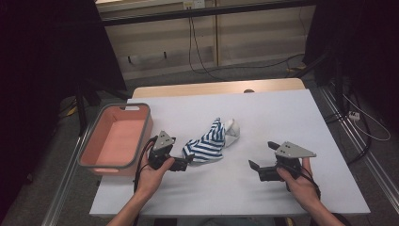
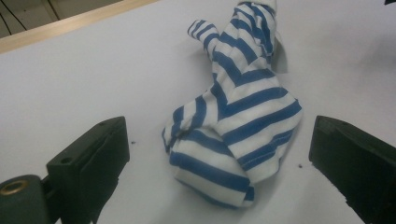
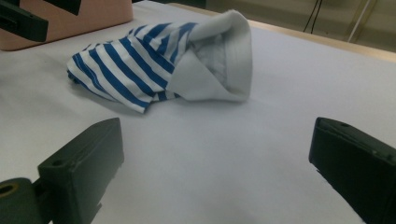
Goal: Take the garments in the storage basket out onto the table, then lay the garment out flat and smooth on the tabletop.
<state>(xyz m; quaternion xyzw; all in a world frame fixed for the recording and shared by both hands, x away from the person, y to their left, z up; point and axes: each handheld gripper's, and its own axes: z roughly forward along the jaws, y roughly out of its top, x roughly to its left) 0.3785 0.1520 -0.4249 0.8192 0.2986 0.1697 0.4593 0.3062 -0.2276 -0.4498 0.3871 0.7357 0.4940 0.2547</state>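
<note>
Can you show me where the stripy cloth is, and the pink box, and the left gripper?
Stripy cloth [image 1: 205, 147]: high view, on its blue-and-white striped middle.
Pink box [image 1: 87, 149]: high view, on its grey left rim.
Left gripper [image 1: 189, 160]: high view, between its fingertips, by the cloth's near edge.

Even overhead light brightens the white table [image 1: 263, 117] while the room around it falls almost black, shadows under the striped cloth [image 2: 233, 126] stay soft and short, and both gripper views look slightly hazy, their near black jaws blurred.
</note>
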